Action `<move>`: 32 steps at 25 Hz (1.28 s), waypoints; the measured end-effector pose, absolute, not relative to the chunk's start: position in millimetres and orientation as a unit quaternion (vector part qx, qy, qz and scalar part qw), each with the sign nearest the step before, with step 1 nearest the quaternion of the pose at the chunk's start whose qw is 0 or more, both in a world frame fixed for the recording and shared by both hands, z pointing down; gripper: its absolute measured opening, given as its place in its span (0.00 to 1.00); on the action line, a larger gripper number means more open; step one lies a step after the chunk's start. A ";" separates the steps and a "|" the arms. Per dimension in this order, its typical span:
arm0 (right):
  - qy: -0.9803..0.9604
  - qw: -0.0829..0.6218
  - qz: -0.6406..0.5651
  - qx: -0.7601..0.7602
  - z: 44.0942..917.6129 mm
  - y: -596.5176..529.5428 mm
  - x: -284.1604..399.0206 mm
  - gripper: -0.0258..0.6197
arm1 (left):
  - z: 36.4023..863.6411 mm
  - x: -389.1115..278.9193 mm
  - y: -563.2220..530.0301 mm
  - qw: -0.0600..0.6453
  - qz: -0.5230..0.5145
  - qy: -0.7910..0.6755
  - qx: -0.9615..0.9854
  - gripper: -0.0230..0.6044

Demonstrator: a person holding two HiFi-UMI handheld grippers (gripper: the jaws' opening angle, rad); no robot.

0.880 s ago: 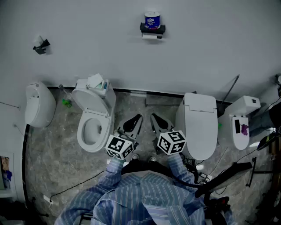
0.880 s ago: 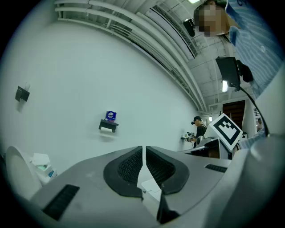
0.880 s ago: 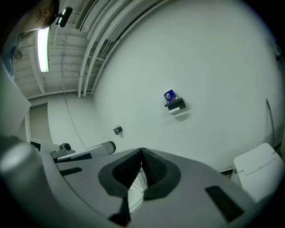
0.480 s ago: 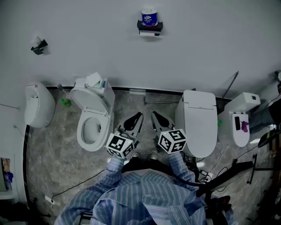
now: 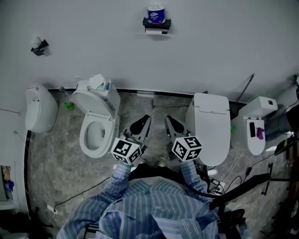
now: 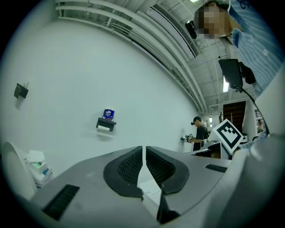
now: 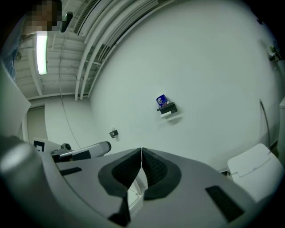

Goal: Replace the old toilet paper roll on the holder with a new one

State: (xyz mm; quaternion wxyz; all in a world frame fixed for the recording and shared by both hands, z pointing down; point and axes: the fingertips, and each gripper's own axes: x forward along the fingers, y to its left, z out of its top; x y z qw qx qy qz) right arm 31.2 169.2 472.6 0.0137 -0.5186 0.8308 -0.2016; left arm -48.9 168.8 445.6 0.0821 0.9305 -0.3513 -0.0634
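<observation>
Roll (image 5: 155, 14) shifted up-frame, atop holder (image 5: 156, 24), well beyond closed left tongs (image 5: 145, 121), right tongs (image 5: 169, 121)

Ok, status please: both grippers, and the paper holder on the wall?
Left gripper shut, empty; right gripper shut, empty. Black wall holder ahead, untouched, blue-wrapped roll on top. Nothing blocks the way.

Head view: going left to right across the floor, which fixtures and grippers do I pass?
white fixture at far left → open toilet → left gripper → right gripper → closed toilet → white fixture at far right
</observation>
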 end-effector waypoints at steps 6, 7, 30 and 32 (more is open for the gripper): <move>0.845 0.015 -0.199 -0.496 478.1 171.3 52.0 0.05 | 448.4 -23.5 169.9 0.084 -0.072 -0.356 0.928 0.05; 0.844 0.012 -0.199 -0.497 481.2 171.0 55.5 0.05 | 450.5 -18.9 171.3 0.086 -0.070 -0.355 0.928 0.05; 0.829 0.011 -0.219 -0.514 493.4 -24.6 44.1 0.05 | 453.9 -8.7 -13.9 0.062 -0.024 -0.288 0.955 0.05; 0.832 0.010 -0.208 -0.514 487.3 -54.5 36.6 0.05 | 450.8 -17.4 -44.8 0.062 -0.026 -0.285 0.956 0.05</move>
